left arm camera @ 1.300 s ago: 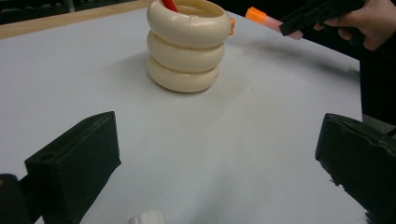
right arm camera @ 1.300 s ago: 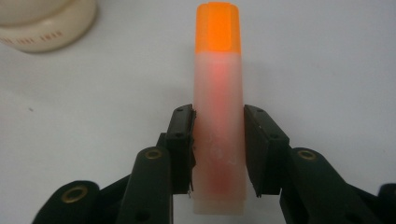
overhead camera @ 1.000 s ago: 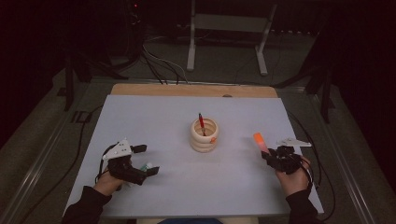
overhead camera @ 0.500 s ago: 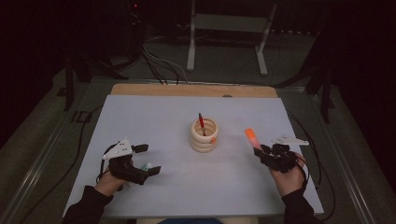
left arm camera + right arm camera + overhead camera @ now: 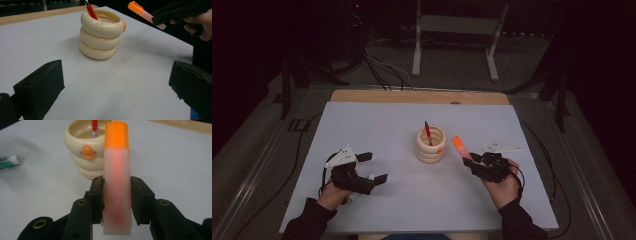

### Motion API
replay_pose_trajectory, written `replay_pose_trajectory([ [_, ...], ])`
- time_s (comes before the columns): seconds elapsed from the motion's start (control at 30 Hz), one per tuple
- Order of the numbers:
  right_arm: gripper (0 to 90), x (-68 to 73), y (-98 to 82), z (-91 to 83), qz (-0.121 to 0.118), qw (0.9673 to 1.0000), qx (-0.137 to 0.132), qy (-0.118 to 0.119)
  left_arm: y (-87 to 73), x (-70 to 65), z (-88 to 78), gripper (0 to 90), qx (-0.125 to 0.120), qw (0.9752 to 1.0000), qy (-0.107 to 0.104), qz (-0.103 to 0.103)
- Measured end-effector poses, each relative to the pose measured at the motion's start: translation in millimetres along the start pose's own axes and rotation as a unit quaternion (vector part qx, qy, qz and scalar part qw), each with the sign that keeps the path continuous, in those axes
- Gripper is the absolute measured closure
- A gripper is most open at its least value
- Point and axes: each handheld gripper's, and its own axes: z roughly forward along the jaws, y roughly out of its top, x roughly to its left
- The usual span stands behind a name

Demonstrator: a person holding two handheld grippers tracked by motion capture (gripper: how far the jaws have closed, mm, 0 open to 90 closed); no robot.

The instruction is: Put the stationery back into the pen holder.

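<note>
right tool [image 5: 117, 195] clamping orange highlighter [image 5: 117, 177], near cream ringed holder [image 5: 86, 157]

A: The high view is dim, and the room falls to near-black around the pale desk [image 5: 377, 125].

B: The left gripper view is brighter. The cream holder [image 5: 101, 33] throws a soft shadow to its left.

A: In the right gripper view, the orange highlighter [image 5: 117, 177] glows, slightly soft up close.

B: The background is blurred there too.
</note>
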Motion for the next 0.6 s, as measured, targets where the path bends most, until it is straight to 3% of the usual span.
replay_pose_trajectory([
  [0.6, 65.1, 44.0, 19.8, 15.4, -0.046, 0.9976, -0.010, 0.051, 19.2, -25.6, 18.9, 0.8, -0.007, 0.9995, -0.007, -0.031],
])
